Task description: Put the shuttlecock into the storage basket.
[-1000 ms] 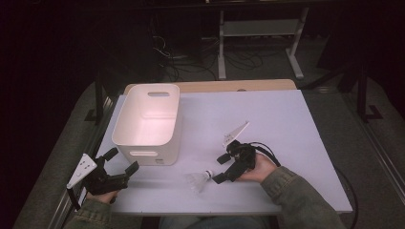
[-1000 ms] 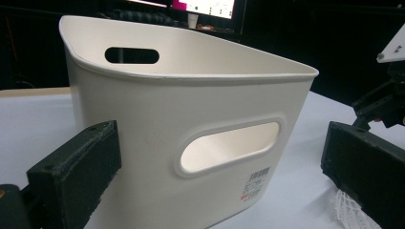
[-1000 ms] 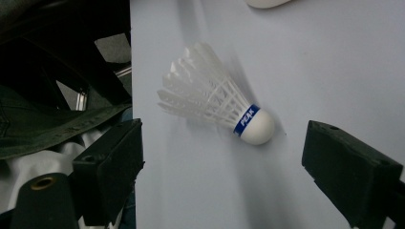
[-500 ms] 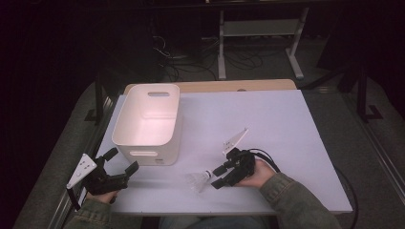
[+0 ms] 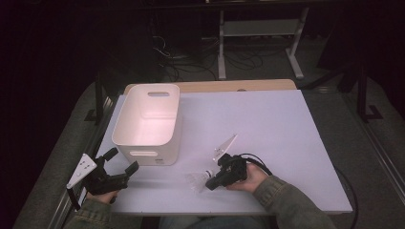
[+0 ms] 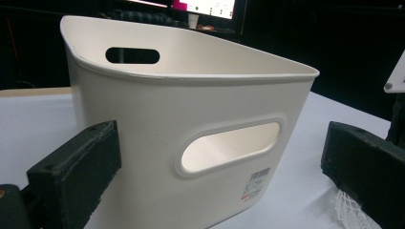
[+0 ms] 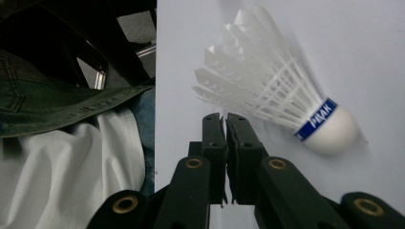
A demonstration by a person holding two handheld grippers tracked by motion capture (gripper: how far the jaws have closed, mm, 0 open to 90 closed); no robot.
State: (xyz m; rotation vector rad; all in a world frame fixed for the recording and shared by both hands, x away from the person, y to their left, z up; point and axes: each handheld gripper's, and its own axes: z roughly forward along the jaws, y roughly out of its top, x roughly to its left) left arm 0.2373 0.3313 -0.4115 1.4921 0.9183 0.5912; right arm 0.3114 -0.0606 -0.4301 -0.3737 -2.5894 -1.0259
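The right claw (image 7: pixel 225 121) has just been closing and is now pressed together on nothing, the white feathered shuttlecock (image 7: pixel 277 102) lying loose at its two o'clock. The left claw (image 6: pixel 229 157) waits spread before the white plastic bin (image 6: pixel 191 124), probably to steady it.

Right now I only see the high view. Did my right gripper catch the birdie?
Observer: No. The right gripper has just been closing and is shut on nothing. The birdie lies beside its jaws.
Operator: Does the birdie have a colour on it?
Observer: Yes, a blue band with white letters next to its round tip.
Operator: What does my left gripper see?
Observer: The left gripper is open and faces the bin. A barcode label sits under the handle hole.
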